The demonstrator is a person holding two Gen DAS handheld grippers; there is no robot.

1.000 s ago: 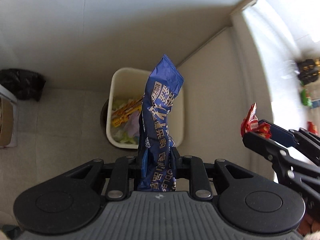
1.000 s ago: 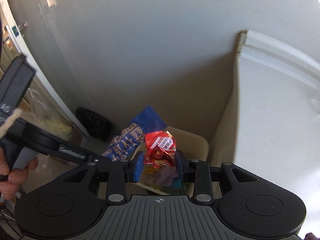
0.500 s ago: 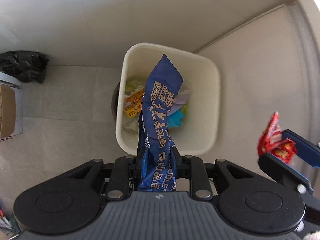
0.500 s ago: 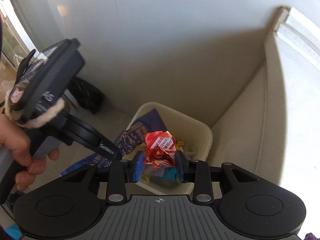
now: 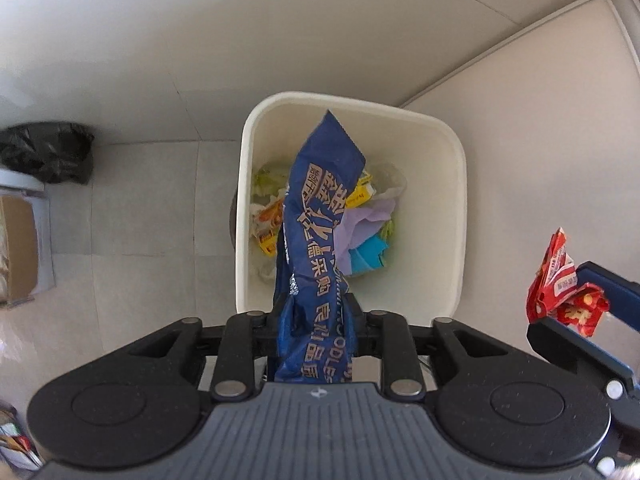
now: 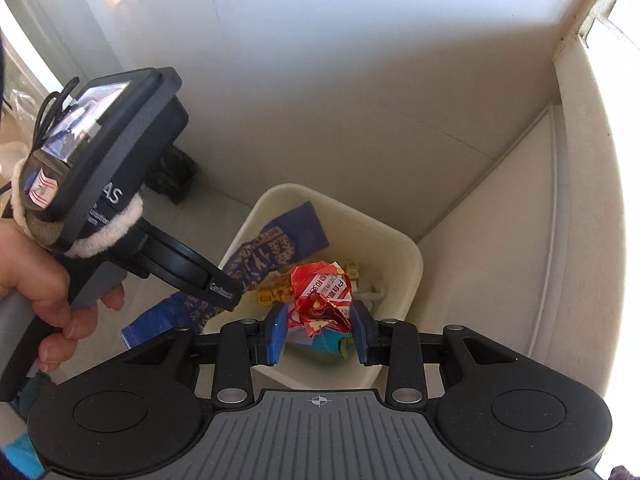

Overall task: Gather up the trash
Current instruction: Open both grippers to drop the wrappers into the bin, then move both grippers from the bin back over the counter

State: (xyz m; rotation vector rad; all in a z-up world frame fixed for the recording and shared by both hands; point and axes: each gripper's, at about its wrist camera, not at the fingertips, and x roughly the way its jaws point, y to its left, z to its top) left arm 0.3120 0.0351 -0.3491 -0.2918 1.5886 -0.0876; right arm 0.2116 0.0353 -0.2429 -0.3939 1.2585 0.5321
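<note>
A cream trash bin (image 5: 460, 152) with several wrappers and papers inside stands on the floor in a corner. My left gripper (image 5: 314, 304) hangs over it, pointing steeply down. A long blue snack wrapper (image 5: 320, 208) stands between its jaws, which are opening; the wrapper still fills the gap and leans over the bin. My right gripper (image 6: 318, 320) is beside it above the bin (image 6: 416, 252), its jaws easing apart around a crumpled red wrapper (image 6: 320, 292) that still sits between the pads. The left wrist view shows that red wrapper (image 5: 556, 272) at its right edge.
A black bag (image 5: 48, 152) lies on the floor left of the bin by the wall. A cardboard box (image 5: 18, 248) sits at the far left. A white cabinet side (image 6: 580, 200) rises right of the bin. A hand (image 6: 36, 280) grips the left tool's handle.
Both grippers came down and tilted steeply over the bin, which now fills the middle of each view. The left jaws stand slightly wider around the blue wrapper.
</note>
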